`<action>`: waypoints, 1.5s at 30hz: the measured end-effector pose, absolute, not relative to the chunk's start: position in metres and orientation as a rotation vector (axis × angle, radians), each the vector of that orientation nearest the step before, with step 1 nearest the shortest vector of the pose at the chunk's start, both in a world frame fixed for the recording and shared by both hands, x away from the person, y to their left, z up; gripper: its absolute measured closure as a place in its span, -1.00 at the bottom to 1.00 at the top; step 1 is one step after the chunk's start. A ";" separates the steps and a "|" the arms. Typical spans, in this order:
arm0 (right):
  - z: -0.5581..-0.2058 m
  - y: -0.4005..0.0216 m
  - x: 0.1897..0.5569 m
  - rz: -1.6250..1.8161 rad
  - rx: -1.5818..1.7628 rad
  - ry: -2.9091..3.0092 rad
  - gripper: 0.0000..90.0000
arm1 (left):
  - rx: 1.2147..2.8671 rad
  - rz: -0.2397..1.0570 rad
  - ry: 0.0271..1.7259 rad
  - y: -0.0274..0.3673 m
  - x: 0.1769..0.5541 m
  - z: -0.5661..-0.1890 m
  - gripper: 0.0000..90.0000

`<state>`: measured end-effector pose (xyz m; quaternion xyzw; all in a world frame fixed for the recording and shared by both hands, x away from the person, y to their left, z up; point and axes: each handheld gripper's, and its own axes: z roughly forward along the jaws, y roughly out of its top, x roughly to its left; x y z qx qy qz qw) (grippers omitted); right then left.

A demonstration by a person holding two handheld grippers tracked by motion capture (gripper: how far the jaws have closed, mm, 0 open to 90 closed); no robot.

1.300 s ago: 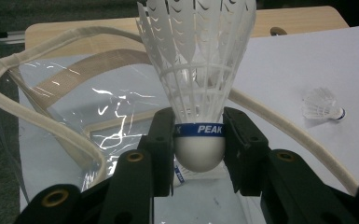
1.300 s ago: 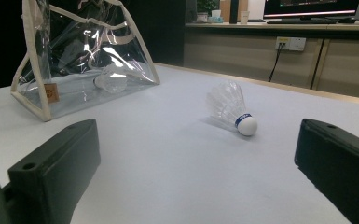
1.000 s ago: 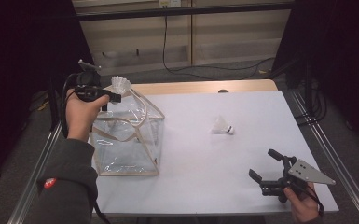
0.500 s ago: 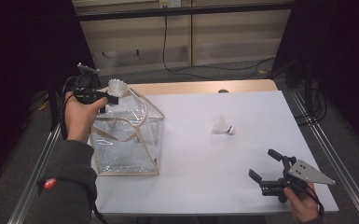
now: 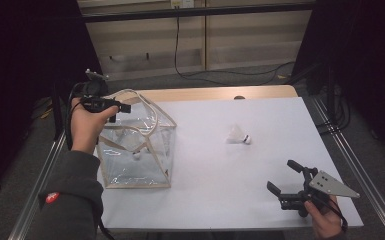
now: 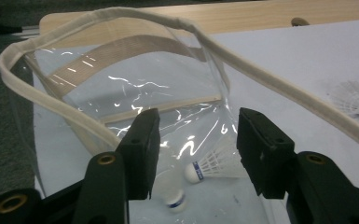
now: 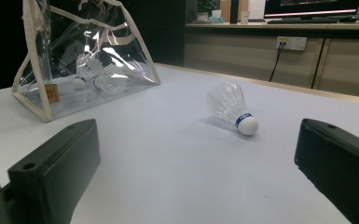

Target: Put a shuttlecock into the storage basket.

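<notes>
1. A person is standing at a white table (image 5: pixel 215 200), holding a black two-jaw gripper in each hand.
2. The left gripper (image 5: pixel 111 111) is hovering over the open top of a clear plastic bag (image 5: pixel 135 150) with cream edging, at the table's left side.
3. Its jaws have just been opening, and nothing is sitting between them now; in the left gripper view they are standing apart above the bag's mouth.
4. Two shuttlecocks are lying on the bag's floor: one (image 6: pixel 217 165) directly below the jaws, another (image 6: pixel 175 198) just beside it.
5. The bag's cream handle (image 6: pixel 270 88) is arching across in front of the left gripper.
6. A third shuttlecock (image 5: pixel 238 136) is lying on its side on the bare table, well apart from the bag.
7. The right gripper (image 5: pixel 287 182) is resting low at the near right corner, jaws wide open and empty, pointing toward that loose shuttlecock (image 7: pixel 233 109).
8. Cables (image 5: pixel 190 70) are trailing on the floor beyond the table.
</notes>
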<state>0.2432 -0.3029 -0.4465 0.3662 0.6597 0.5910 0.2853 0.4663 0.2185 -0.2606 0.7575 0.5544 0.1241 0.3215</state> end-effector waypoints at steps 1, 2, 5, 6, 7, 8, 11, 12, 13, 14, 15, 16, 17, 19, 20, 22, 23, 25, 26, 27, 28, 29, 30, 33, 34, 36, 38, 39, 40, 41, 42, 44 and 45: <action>-0.447 -0.303 0.243 1.577 0.976 1.766 -1.00 | 1.996 0.321 1.444 0.218 0.466 -0.260 0.08; -0.447 -0.303 0.243 1.582 0.981 1.761 -1.00 | 1.996 0.312 1.439 0.217 0.465 -0.260 0.07; -0.447 -0.303 0.243 1.579 0.978 1.765 -1.00 | 2.002 0.298 1.416 0.215 0.464 -0.258 0.02; -0.447 -0.303 0.243 1.578 0.977 1.765 -1.00 | 2.000 0.293 1.409 0.214 0.463 -0.257 -0.01; -0.446 -0.303 0.243 1.580 0.978 1.765 -1.00 | 1.996 0.282 1.403 0.212 0.463 -0.257 -0.04; -0.446 -0.303 0.243 1.580 0.977 1.766 -1.00 | 2.003 0.271 1.394 0.211 0.462 -0.257 -0.06; -0.446 -0.303 0.243 1.580 0.976 1.766 -1.00 | 2.012 0.252 1.368 0.205 0.460 -0.255 -0.13; -0.446 -0.303 0.243 1.580 0.976 1.765 -1.00 | 2.023 0.247 1.354 0.204 0.459 -0.253 -0.17; -0.446 -0.303 0.243 1.580 0.976 1.766 -1.00 | 2.031 0.247 1.343 0.203 0.458 -0.252 -0.19; -0.446 -0.303 0.243 1.580 0.976 1.766 -1.00 | 2.034 0.243 1.332 0.201 0.457 -0.251 -0.20; -0.446 -0.303 0.243 1.580 0.976 1.766 -1.00 | 2.038 0.238 1.322 0.200 0.457 -0.250 -0.21; -0.446 -0.303 0.243 1.580 0.976 1.767 -1.00 | 2.044 0.228 1.311 0.198 0.456 -0.250 -0.24; -0.446 -0.303 0.243 1.579 0.975 1.767 -1.00 | 2.046 0.224 1.306 0.197 0.456 -0.249 -0.26; -0.446 -0.302 0.243 1.580 0.976 1.767 -1.00 | 2.047 0.216 1.289 0.193 0.454 -0.247 -0.28; -0.446 -0.302 0.243 1.581 0.976 1.767 -1.00 | 2.047 0.212 1.283 0.191 0.454 -0.246 -0.31; -0.446 -0.302 0.243 1.580 0.976 1.766 -1.00 | 2.047 0.207 1.270 0.188 0.453 -0.245 -0.36; -0.446 -0.303 0.243 1.581 0.976 1.766 -1.00 | 2.044 0.199 1.266 0.186 0.452 -0.244 -0.38; -0.446 -0.303 0.243 1.580 0.976 1.767 -1.00 | 2.051 0.197 1.258 0.183 0.451 -0.243 -0.40; -0.446 -0.303 0.243 1.580 0.976 1.767 -1.00 | 2.057 0.194 1.251 0.181 0.451 -0.243 -0.42; -0.446 -0.302 0.243 1.580 0.977 1.767 -1.00 | 2.064 0.188 1.242 0.180 0.450 -0.242 -0.43; -0.446 -0.302 0.243 1.581 0.976 1.768 -1.00 | 2.062 0.188 1.240 0.179 0.450 -0.241 -0.44; -0.446 -0.302 0.243 1.581 0.976 1.768 -1.00 | 2.065 0.185 1.233 0.178 0.449 -0.241 -0.46; -0.446 -0.302 0.243 1.581 0.975 1.768 -1.00 | 2.065 0.181 1.230 0.176 0.449 -0.240 -0.47; -0.446 -0.302 0.243 1.581 0.976 1.768 -1.00 | 2.075 0.177 1.214 0.172 0.447 -0.238 -0.50; -0.446 -0.302 0.243 1.581 0.975 1.769 -1.00 | 2.077 0.175 1.208 0.170 0.447 -0.238 -0.50; -0.446 -0.302 0.243 1.581 0.974 1.769 -1.00 | 2.093 0.166 1.180 0.167 0.445 -0.236 -0.48; -0.446 -0.302 0.243 1.581 0.975 1.770 -1.00 | 2.095 0.161 1.165 0.163 0.444 -0.235 -0.48; -0.446 -0.302 0.242 1.581 0.976 1.770 -1.00 | 2.098 0.157 1.157 0.161 0.443 -0.235 -0.49; -0.446 -0.302 0.242 1.581 0.975 1.771 -1.00 | 2.099 0.156 1.152 0.159 0.442 -0.234 -0.51; -0.446 -0.302 0.242 1.579 0.976 1.771 -1.00 | 2.103 0.159 1.149 0.157 0.441 -0.234 -0.52; -0.446 -0.302 0.242 1.579 0.975 1.771 -1.00 | 2.107 0.152 1.142 0.155 0.441 -0.233 -0.53; -0.446 -0.302 0.242 1.580 0.976 1.771 -1.00 | 2.108 0.141 1.128 0.152 0.439 -0.232 -0.55; -0.446 -0.302 0.242 1.580 0.976 1.770 -1.00 | 2.108 0.139 1.122 0.151 0.439 -0.232 -0.56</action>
